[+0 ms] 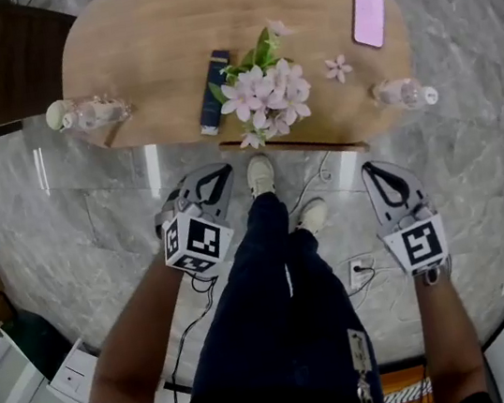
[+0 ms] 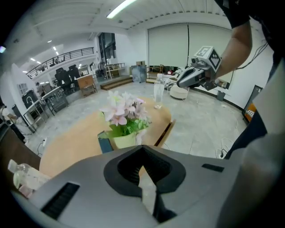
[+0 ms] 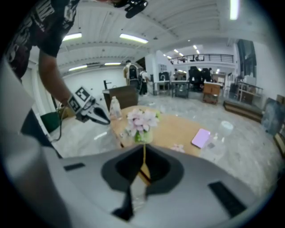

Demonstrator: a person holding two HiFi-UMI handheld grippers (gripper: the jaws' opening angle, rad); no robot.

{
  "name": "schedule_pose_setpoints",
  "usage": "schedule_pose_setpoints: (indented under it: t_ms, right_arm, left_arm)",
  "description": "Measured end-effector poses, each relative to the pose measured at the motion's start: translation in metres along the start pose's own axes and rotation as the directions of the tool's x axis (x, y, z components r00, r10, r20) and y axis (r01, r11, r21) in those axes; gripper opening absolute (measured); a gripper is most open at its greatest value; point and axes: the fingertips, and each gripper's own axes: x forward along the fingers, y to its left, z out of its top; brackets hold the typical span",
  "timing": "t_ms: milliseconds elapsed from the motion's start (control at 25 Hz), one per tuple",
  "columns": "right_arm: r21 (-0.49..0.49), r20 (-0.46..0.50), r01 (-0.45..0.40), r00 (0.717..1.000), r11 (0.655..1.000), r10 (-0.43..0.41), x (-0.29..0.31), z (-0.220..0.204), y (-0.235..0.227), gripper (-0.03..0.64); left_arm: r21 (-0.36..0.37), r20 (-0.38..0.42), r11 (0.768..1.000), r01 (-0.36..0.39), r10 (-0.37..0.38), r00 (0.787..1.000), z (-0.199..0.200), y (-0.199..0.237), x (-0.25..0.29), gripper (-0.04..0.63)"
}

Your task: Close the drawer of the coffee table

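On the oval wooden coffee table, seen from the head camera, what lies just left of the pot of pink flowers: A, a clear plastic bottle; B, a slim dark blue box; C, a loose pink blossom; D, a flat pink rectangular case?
B: the slim dark blue box lies right beside the pot of pink flowers, on its left.

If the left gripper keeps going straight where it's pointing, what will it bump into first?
Most likely the near edge of the table, right by the flower pot. The left gripper points down at that spot, though depth is hard to judge.
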Motion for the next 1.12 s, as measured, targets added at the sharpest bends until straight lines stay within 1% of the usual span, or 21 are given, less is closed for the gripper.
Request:
schedule_pose_setpoints:
  t_ms: [160,200,240,280,320,360,440,520,640,720,840,920,1000,1080,1120]
  right_arm:
    - [-0.046,-0.079,-0.013,0.997,0.999,0.010,0.052,-0.041,-0.006,0.037]
    - [-0.058,-0.103,-0.020,0.995,0.998,0.014,0.062,-0.055,-0.007,0.037]
    - [-0.076,-0.133,-0.028,0.991,0.997,0.018,0.070,-0.069,-0.007,0.039]
    - [-0.099,-0.172,-0.039,0.985,0.994,0.022,0.076,-0.084,-0.007,0.076]
    - [-0.125,-0.220,-0.055,0.975,0.991,0.027,0.081,-0.100,-0.007,0.164]
    - [-0.153,-0.273,-0.076,0.961,0.985,0.032,0.084,-0.118,-0.005,0.176]
    - [-0.205,-0.371,-0.117,0.928,0.972,0.034,0.088,-0.153,-0.005,0.176]
    - [-0.236,-0.436,-0.133,0.900,0.963,0.018,0.090,-0.181,-0.011,0.176]
    - [-0.257,-0.482,-0.110,0.876,0.960,-0.029,0.091,-0.206,-0.029,0.176]
    - [-0.281,-0.515,-0.102,0.855,0.954,-0.060,0.092,-0.218,-0.042,0.178]
    - [-0.318,-0.566,-0.130,0.821,0.939,-0.079,0.095,-0.229,-0.056,0.186]
    - [-0.359,-0.597,-0.164,0.797,0.919,-0.091,0.102,-0.235,-0.058,0.186]
    - [-0.411,-0.623,-0.195,0.773,0.890,-0.118,0.106,-0.243,-0.057,0.186]
    - [-0.449,-0.634,-0.202,0.758,0.871,-0.151,0.107,-0.251,-0.057,0.186]
    - [-0.463,-0.636,-0.200,0.754,0.864,-0.166,0.107,-0.253,-0.058,0.184]
  left_arm:
    - [0.060,-0.075,0.998,-0.026,0.030,0.997,-0.040,0.016,0.051,0.023]
    - [0.072,-0.100,0.997,-0.017,0.024,0.995,-0.051,0.017,0.060,0.024]
    - [0.084,-0.128,0.996,0.001,0.009,0.992,-0.063,0.015,0.069,0.037]
    - [0.095,-0.155,0.995,0.023,-0.008,0.988,-0.073,0.014,0.077,0.091]
    - [0.108,-0.178,0.993,0.043,-0.023,0.984,-0.083,0.013,0.083,0.111]
    - [0.120,-0.199,0.991,0.058,-0.033,0.979,-0.092,0.012,0.088,0.117]
    - [0.144,-0.235,0.986,0.083,-0.047,0.971,-0.106,0.013,0.096,0.127]
    - [0.175,-0.257,0.980,0.098,-0.051,0.965,-0.114,0.013,0.103,0.133]
    - [0.202,-0.279,0.973,0.116,-0.056,0.959,-0.120,0.011,0.113,0.133]
    - [0.220,-0.295,0.967,0.127,-0.058,0.954,-0.124,0.005,0.118,0.133]
    - [0.265,-0.289,0.958,0.111,-0.031,0.957,-0.126,0.001,0.124,0.132]
    - [0.303,-0.291,0.948,0.098,-0.006,0.957,-0.127,0.004,0.124,0.132]
    - [0.364,-0.305,0.928,0.086,0.031,0.952,-0.130,0.006,0.122,0.132]
    - [0.415,-0.310,0.907,0.067,0.072,0.948,-0.131,0.005,0.122,0.132]
    - [0.422,-0.307,0.905,0.052,0.089,0.947,-0.131,0.004,0.123,0.129]
